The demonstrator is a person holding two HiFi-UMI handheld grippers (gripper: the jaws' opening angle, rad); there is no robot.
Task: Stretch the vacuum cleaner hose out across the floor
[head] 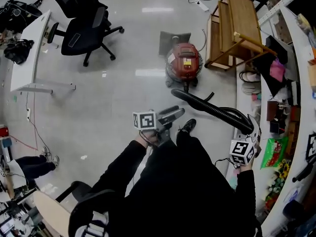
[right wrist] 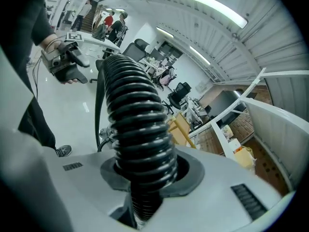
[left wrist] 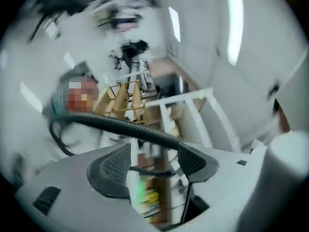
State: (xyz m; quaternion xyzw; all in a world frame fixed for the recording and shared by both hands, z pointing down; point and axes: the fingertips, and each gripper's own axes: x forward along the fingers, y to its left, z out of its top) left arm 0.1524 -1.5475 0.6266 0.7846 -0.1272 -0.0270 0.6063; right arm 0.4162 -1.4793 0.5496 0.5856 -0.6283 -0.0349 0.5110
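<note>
- The right gripper (right wrist: 145,172) is pinching the black ribbed plastic hose (right wrist: 137,124).
- The left gripper (left wrist: 154,164) is hovering with its jaws spread, gripping nothing.
- The hose is arcing toward the red canister vacuum cleaner (head: 183,60).

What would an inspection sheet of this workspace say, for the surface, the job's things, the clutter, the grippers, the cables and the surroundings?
Surface: grey floor, shiny, mostly bare.
Job's things: red vacuum stands on the floor; black hose runs from near it to the right gripper, not yet stretched out.
Clutter: black bag on the white desk; green packet on the right counter.
Grippers: left gripper open, empty; right gripper shut on the hose.
Cables: power strip on the far floor; thin cord at left.
Surroundings: office chair, wooden bench.
</note>
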